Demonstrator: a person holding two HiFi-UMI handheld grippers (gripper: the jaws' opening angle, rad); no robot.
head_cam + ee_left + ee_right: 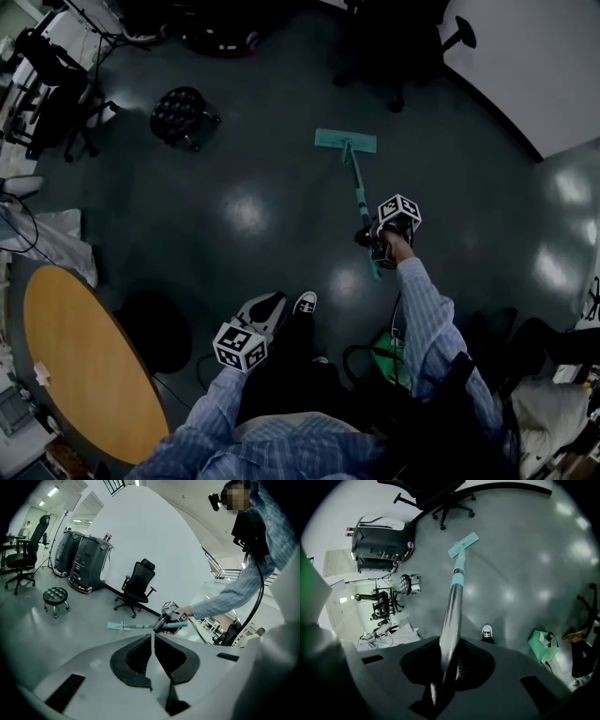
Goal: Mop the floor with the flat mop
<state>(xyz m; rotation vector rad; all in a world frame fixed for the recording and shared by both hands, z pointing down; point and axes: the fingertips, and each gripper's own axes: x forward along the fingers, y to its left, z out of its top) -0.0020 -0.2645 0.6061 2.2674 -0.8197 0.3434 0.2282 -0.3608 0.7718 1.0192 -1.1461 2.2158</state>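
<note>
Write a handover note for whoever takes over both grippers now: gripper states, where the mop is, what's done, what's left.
Left gripper: shut, empty.
Right gripper: shut on the mop handle.
Mop head: flat on the floor, ahead of you.
Done: mop gripped, head on the floor.
To do: the mopping; how much floor is already clean cannot be told.

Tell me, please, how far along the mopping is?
Done: the right gripper is clamped on the mop handle, and the mop head lies flat on the floor ahead. In hand: the mop, held by that gripper alone; the left gripper is shut and empty. Left: unclear, since the floor shows no wet trail.
</note>
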